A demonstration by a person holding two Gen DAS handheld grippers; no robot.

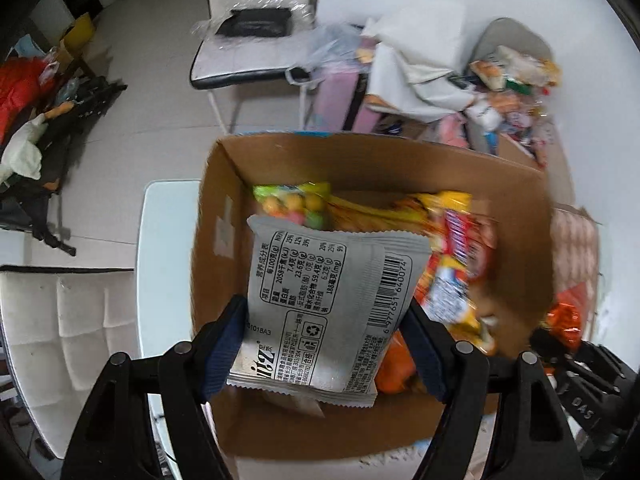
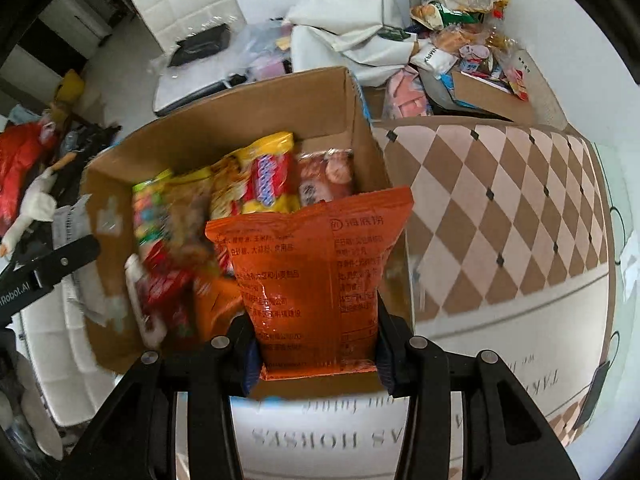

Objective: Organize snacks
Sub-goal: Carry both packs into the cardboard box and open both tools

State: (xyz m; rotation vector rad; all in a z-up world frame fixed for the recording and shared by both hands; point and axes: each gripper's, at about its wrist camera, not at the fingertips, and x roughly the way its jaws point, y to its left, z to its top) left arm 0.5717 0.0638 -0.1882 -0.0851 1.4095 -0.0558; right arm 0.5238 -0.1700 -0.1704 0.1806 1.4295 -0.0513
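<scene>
Left wrist: left gripper (image 1: pixel 326 344) clamps grey packet (image 1: pixel 332 312), long axis pointing away; right gripper (image 2: pixel 316 344) clamps orange packet (image 2: pixel 312 280).

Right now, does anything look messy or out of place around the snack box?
Yes. Behind the cardboard box, a loose heap of snack packets spills across the white table, unsorted. The grey packet and the orange packet are gripped over the box, not yet inside.
</scene>
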